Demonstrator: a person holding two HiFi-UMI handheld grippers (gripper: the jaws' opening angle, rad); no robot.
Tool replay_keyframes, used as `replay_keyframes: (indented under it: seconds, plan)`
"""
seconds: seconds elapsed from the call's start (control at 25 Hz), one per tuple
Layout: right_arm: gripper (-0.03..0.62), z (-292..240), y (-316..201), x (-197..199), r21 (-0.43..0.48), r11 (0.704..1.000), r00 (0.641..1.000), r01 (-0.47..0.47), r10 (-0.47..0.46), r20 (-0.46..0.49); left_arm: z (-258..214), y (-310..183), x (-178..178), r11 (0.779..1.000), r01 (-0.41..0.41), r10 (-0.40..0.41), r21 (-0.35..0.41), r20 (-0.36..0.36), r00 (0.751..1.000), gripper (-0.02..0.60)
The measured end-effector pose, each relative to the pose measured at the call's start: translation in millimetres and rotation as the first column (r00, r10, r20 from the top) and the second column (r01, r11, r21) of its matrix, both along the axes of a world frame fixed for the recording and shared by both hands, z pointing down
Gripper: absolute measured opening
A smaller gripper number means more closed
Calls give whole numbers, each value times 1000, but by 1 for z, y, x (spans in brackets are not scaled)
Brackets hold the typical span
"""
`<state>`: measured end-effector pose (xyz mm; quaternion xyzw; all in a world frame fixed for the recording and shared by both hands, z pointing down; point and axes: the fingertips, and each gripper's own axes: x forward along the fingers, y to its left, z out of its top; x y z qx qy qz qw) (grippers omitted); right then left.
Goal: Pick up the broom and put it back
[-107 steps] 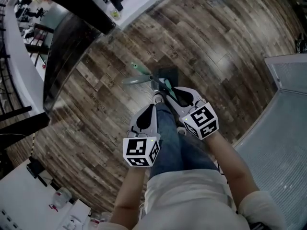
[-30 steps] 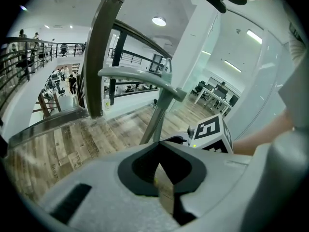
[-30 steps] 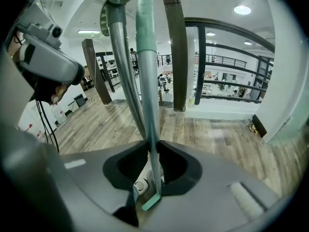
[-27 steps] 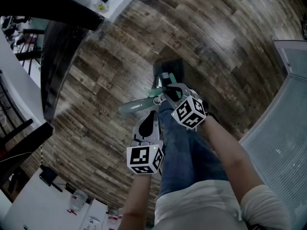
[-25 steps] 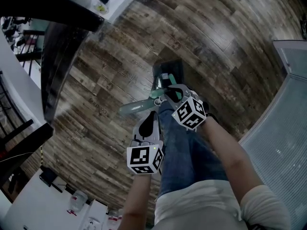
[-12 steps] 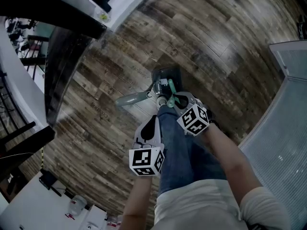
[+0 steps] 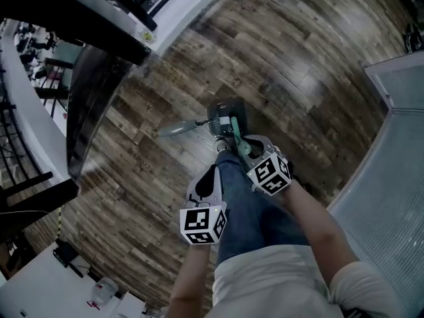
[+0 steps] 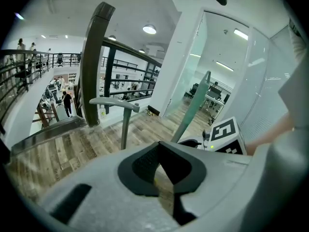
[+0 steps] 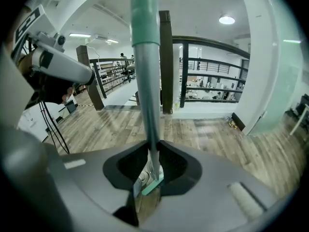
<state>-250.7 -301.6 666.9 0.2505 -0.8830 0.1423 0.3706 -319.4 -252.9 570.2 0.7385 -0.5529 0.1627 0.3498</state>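
Two grippers show in the head view. The right gripper [image 7: 245, 144] covers much of the broom [image 7: 232, 130], whose dark lower end is hard to make out. The left gripper [image 7: 208, 175] hangs just beside, apart from it.

In the left gripper view, the jaws meet at their tips, empty. The broom [image 8: 193, 103] stands to the right, its foot hidden.

In the right gripper view, the jaws pinch the broom [image 9: 146, 81], which runs up out of frame.

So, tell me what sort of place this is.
Probably an upper gallery in an open-plan office: dark wood-plank floor, black metal railing overlooking a lower level with desks, and glass partition walls.
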Motion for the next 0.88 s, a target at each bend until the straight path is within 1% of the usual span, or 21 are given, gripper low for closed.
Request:
replay_keyframes:
  seconds: [0.36,0.68,0.88]
  plan:
    - [81,-76,23,22,91,995,997,-50,44,69,-43,32,22,998,-2,2,59,7,1000,8]
    - [81,-137,45,41,148,986,989,-77,57,133,-84,52,41,993,-12,11,115,14,1000,8]
    - [81,-168,66,53,160,982,984,-99,73,164,-104,66,53,989,-13,11,144,16,1000,8]
